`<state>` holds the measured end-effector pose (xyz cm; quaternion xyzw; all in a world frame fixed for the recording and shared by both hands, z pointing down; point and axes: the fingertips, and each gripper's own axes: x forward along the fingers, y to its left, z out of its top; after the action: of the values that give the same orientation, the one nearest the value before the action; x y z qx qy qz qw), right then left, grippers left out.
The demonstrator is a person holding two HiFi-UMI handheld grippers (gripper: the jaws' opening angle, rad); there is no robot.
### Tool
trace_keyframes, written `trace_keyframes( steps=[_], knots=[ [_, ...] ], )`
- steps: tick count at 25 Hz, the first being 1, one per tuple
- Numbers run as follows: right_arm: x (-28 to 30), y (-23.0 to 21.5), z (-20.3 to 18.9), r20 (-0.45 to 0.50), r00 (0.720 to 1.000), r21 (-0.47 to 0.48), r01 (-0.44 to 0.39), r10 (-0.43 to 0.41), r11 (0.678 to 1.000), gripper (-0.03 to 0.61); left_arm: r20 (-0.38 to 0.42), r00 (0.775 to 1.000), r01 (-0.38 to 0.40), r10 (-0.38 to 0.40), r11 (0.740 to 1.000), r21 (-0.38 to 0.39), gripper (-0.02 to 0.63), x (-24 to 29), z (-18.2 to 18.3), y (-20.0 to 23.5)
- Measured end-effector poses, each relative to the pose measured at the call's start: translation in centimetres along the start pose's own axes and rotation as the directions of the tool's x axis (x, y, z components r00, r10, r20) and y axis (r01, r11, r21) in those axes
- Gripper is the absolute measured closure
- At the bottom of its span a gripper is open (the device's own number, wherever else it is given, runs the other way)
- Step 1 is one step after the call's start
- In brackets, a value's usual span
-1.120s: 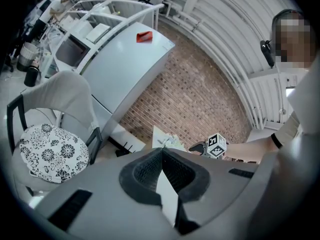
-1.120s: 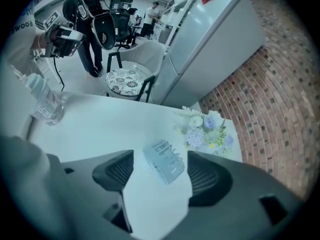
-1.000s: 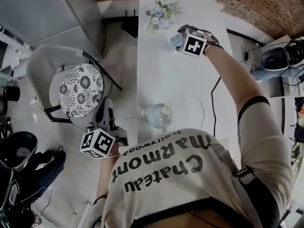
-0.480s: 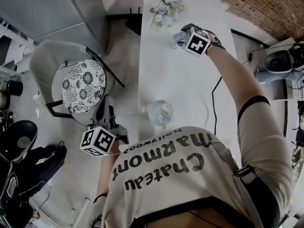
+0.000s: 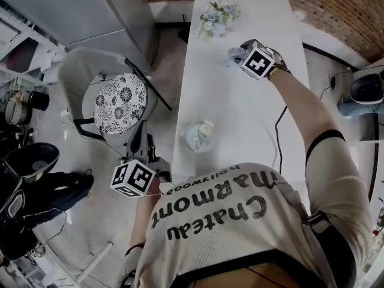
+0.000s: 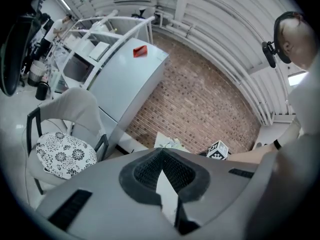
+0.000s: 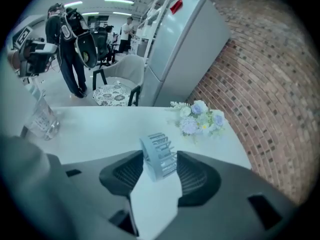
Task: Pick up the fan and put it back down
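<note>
A chair with a flower-patterned seat cushion (image 5: pixel 120 104) stands off the left edge of the long white table (image 5: pixel 240 113), clear of the work. Just beside it the left gripper (image 6: pixel 161 154) hangs low over the floor, beside the person's body, not above the tabletop. Its jaws are closed together with nothing between them. That fits a one-handed job: this hand has no part in the lift and is probably parked out of the way.

On the near part of the table sits a glass jug (image 5: pixel 198 137), well apart from the fan, so it should not get in the way. At the far end lies a small bunch of pale artificial flowers (image 5: pixel 217 17), near the fan but not touching it.

The small grey fan (image 7: pixel 159 154) is to the right of the flowers, at the far end of the table, between the jaws of the right gripper (image 7: pixel 160 160). The person's arm reaches out over the table and the gripper points steeply down. Its jaws have just been closing, and both ribbed pads now press the sides of the fan's slatted cage at a medium width. The fan leans a little in the grip. Whether its base has left the table cannot be told. Taking the cage across its width likely gives the pads two opposing faces to squeeze.

A black cable (image 5: pixel 279 137) runs along the table's right side, away from the fan.
</note>
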<state>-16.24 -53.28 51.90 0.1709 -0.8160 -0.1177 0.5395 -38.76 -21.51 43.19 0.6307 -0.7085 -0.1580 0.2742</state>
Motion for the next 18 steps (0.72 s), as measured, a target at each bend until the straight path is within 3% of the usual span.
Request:
trace_keyframes(
  steps=[11, 18],
  knots=[
    [-5.7, 4.6, -5.7, 0.109, 0.990, 0.089, -0.101, 0.092, 0.991, 0.380, 0.074, 0.997, -0.028, 0.026, 0.999, 0.016, 0.612, -3.9, -2.7, -7.2],
    [-10.1, 7.4, -9.4, 0.174, 0.977, 0.174, -0.151, 0.120, 0.973, 0.393, 0.066, 0.998, -0.005, 0.002, 0.999, 0.041, 0.612, -5.5, -5.9, -12.2]
  ],
)
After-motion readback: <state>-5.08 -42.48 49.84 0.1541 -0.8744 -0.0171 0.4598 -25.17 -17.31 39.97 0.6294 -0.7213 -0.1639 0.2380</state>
